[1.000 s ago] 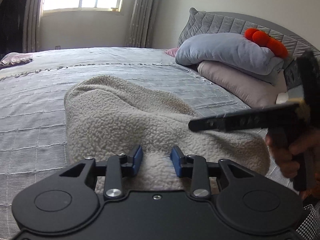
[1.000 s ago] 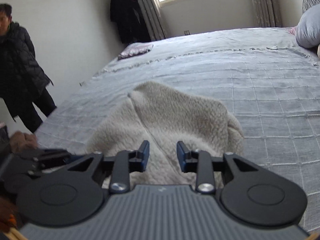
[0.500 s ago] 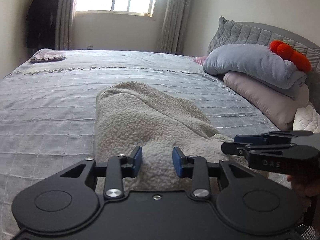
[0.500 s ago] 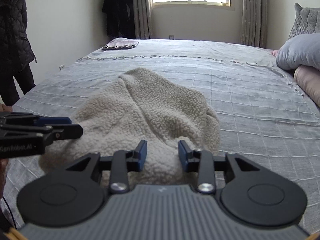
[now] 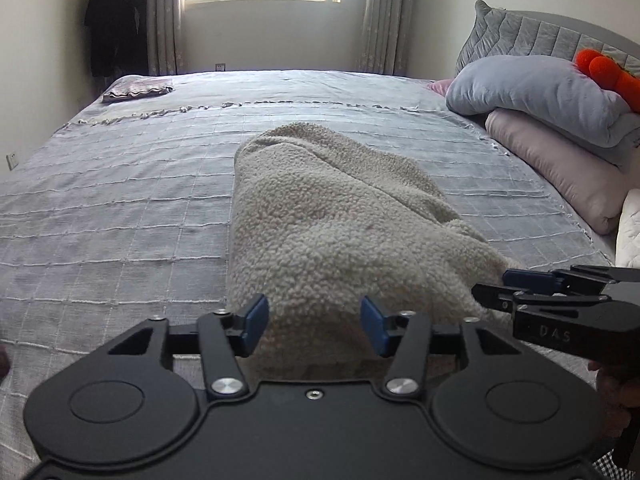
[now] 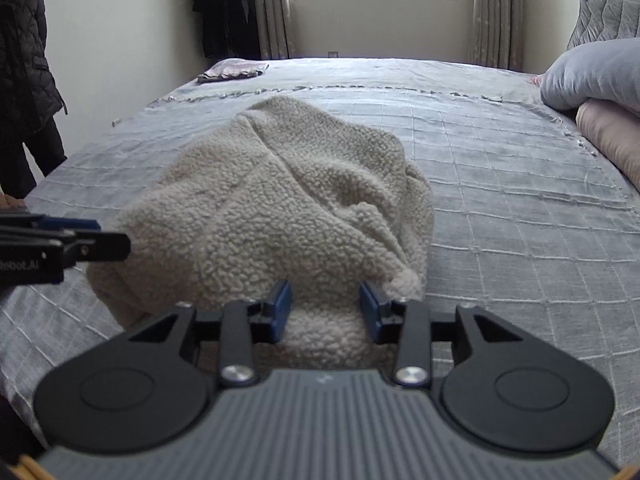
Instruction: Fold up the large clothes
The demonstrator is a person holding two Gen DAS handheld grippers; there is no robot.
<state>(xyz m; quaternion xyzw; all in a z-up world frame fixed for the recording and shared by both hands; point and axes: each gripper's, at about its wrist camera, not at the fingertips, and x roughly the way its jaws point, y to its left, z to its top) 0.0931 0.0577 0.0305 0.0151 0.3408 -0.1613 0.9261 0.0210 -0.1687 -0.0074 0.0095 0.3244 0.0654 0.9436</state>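
The left gripper (image 5: 314,326) stands with its blue pads apart, the near hem of the cream fleece garment (image 5: 320,224) lying between them but not pinched. The right gripper (image 6: 324,310) is likewise spread, its pads flanking a bulge of the same fleece without clamping it. Both sit at the garment's near edge, side by side, the left one at its left corner.

The fleece lies bunched in a lengthwise heap on the grey quilted bedspread (image 5: 120,208), reaching from the near edge toward the middle of the bed. To do this step well, I judge each pair of pads should close on a full layer of the thick pile at the near corners — a shallow bite would likely slip — and lift evenly so the heap spreads.

No containers show. Right of the fleece, pillows (image 5: 540,96) are stacked at the headboard; beyond its far left, a small folded cloth (image 5: 136,90).
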